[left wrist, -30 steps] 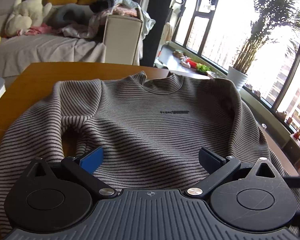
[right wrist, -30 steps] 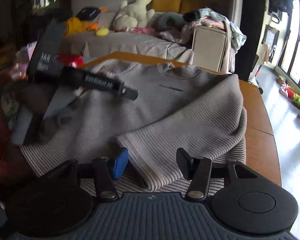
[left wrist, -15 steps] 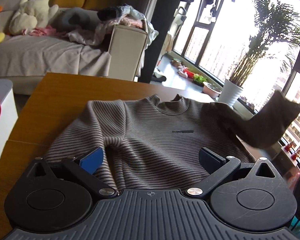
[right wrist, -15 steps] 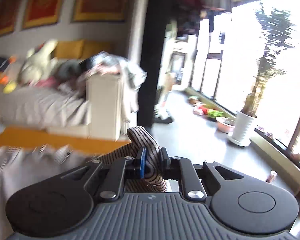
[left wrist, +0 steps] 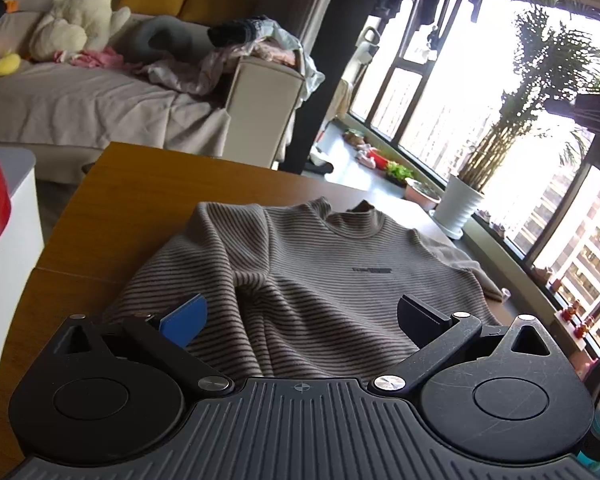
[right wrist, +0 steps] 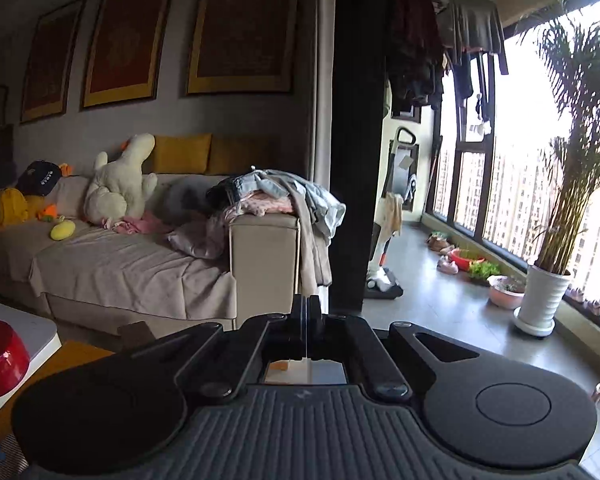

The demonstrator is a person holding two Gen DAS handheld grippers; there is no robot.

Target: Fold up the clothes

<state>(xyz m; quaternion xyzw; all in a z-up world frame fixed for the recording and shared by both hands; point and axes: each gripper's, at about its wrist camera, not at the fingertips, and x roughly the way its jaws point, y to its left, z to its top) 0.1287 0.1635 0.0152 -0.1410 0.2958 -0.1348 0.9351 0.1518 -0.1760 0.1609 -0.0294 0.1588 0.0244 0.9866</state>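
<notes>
Sweater (left wrist: 320, 280): one, flat on my table (left wrist: 140, 200), bare wood beyond its collar. My left gripper (left wrist: 300, 320) gapes wide above its hem; my right gripper (right wrist: 306, 320) is pinched closed, empty.

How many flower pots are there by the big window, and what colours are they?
White pots: 1, the tall one holding the big palm.
Pink pots: 1, the low one.
Red pots: 1, the bowl-shaped one farther back.
Total: 3
</notes>
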